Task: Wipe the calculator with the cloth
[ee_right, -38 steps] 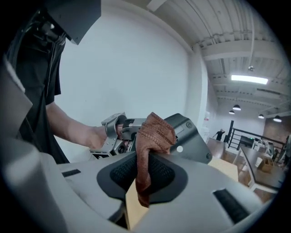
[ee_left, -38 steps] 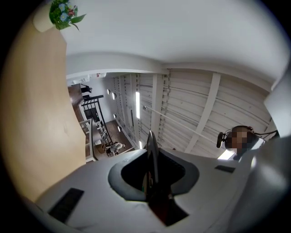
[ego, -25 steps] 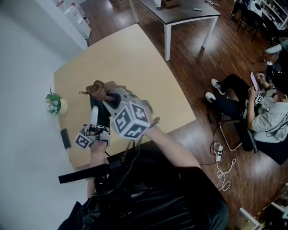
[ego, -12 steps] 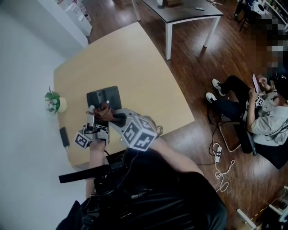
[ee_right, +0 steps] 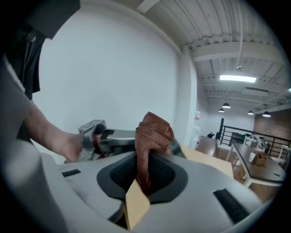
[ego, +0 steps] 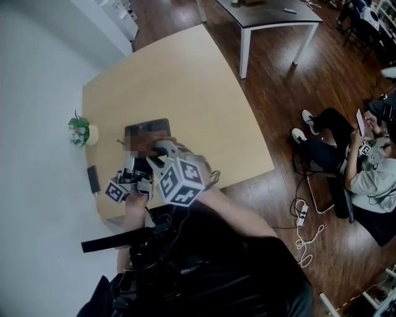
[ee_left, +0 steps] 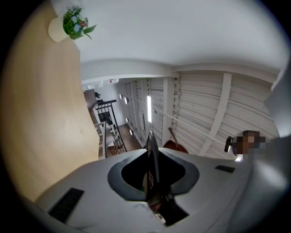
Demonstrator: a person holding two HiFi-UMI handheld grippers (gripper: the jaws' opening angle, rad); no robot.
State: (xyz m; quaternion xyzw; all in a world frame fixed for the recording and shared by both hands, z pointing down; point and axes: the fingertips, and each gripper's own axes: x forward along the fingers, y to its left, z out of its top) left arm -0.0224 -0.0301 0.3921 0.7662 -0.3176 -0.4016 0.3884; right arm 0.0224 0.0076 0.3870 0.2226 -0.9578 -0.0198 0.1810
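The dark calculator (ego: 148, 129) is held tilted above the pale wooden table (ego: 198, 93). My left gripper (ego: 129, 167) is shut on its near edge; in the left gripper view the calculator (ee_left: 151, 141) shows edge-on between the closed jaws of the left gripper (ee_left: 152, 154). My right gripper (ee_right: 145, 157) is shut on a bunched brown cloth (ee_right: 153, 132), which rests against the calculator's face. In the head view the right gripper (ego: 158, 152) sits just right of the left one, and a mosaic patch hides the cloth there. The cloth (ee_left: 175, 146) also shows beyond the left jaws.
A small potted plant (ego: 80, 132) and a dark slim object (ego: 93, 179) lie near the table's left edge by the white wall. A dark table (ego: 266, 15) stands at the back. A seated person (ego: 365, 161) is at the right on the wood floor.
My right gripper has drawn the cloth from the calculator's far end down its face toward me. The left gripper has kept its hold and hardly moved.
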